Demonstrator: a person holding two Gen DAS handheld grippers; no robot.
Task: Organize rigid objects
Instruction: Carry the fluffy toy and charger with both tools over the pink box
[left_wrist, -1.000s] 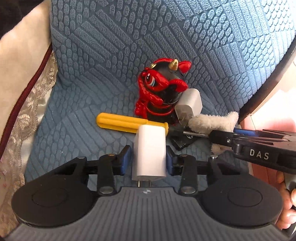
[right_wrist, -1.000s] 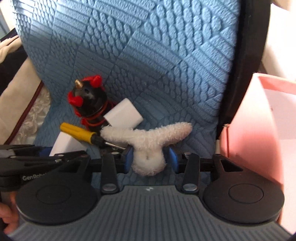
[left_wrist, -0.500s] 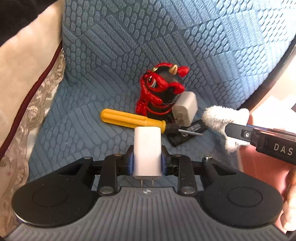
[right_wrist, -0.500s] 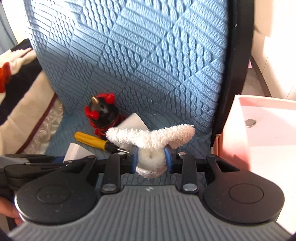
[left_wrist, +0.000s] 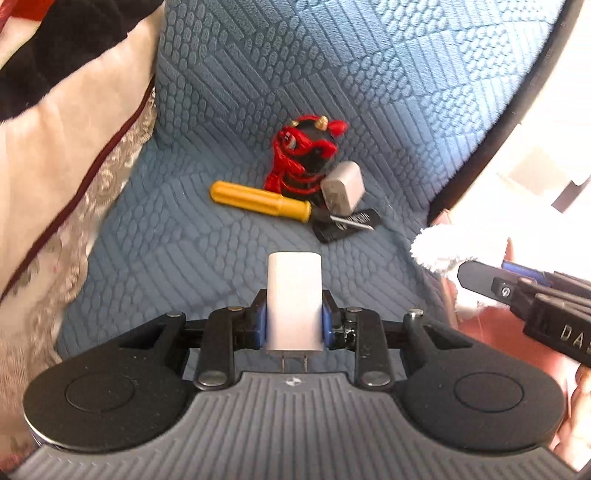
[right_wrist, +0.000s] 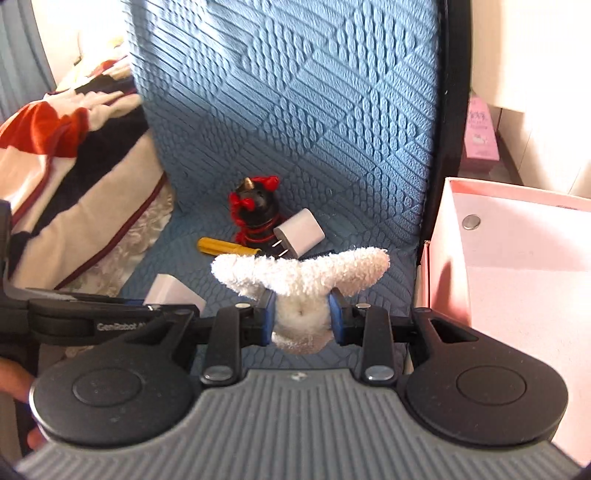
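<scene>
My left gripper (left_wrist: 294, 320) is shut on a white charger plug (left_wrist: 294, 295), prongs toward the camera, held above the blue seat (left_wrist: 177, 236). My right gripper (right_wrist: 302, 314) is shut on a white fluffy toy (right_wrist: 301, 275), lifted above the seat beside the pink box (right_wrist: 517, 280). On the seat lie a red-and-black figurine (left_wrist: 304, 158), a yellow-handled screwdriver (left_wrist: 258, 196), a second white charger (left_wrist: 343, 188) and a small black item (left_wrist: 347, 224). They also show in the right wrist view: figurine (right_wrist: 255, 210), charger (right_wrist: 301, 232), screwdriver (right_wrist: 221, 246).
A beige cushion with lace trim (left_wrist: 55, 177) lies at the left of the seat. The blue quilted backrest (right_wrist: 295, 110) rises behind the objects. The open pink box holds a small round disc (right_wrist: 471, 222). A pink package (right_wrist: 480, 133) stands behind it.
Both grippers have lifted and pulled back from the pile with their objects. The fluffy toy has moved right, towards the pink box. The figurine, screwdriver and second charger stay put.
</scene>
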